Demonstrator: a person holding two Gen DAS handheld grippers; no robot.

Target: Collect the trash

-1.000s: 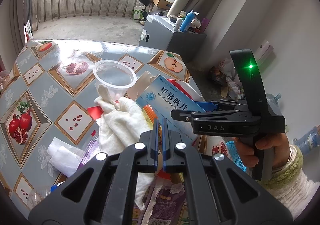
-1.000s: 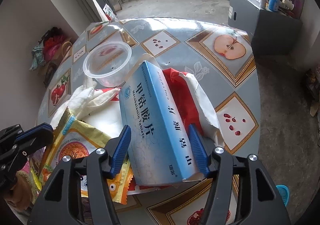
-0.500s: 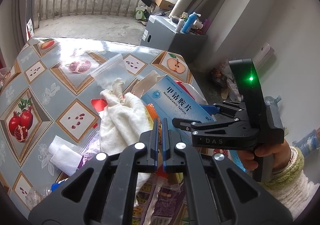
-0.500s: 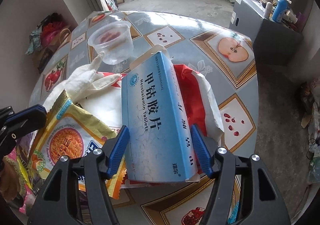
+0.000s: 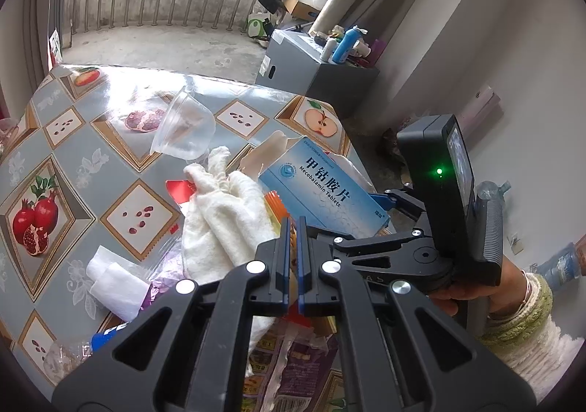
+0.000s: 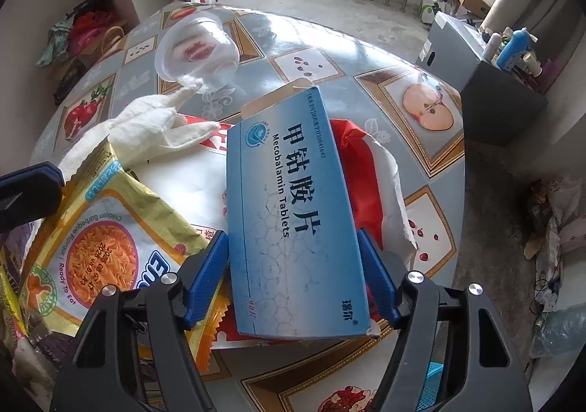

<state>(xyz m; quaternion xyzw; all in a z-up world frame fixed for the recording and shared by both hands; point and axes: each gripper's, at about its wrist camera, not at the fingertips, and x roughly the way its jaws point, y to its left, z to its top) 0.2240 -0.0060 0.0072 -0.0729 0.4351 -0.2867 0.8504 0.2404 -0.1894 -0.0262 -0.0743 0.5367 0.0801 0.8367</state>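
A blue tablet box (image 6: pixel 293 214) is seen between the blue pads of the right tongs (image 6: pixel 293 276); both pads seem to touch its side edges. It lies on a pile of wrappers on the worktop (image 6: pixel 370 56). The left tongs (image 5: pixel 292 258) are closed, with nothing held. A clear plastic cup (image 5: pixel 183 133) is tipped beside a white cloth (image 5: pixel 223 214).

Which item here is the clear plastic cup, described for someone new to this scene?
On the fruit-patterned tablecloth, go to the far edge of the trash pile. The clear plastic cup lies tipped on its side beyond the white glove; it alone is see-through.
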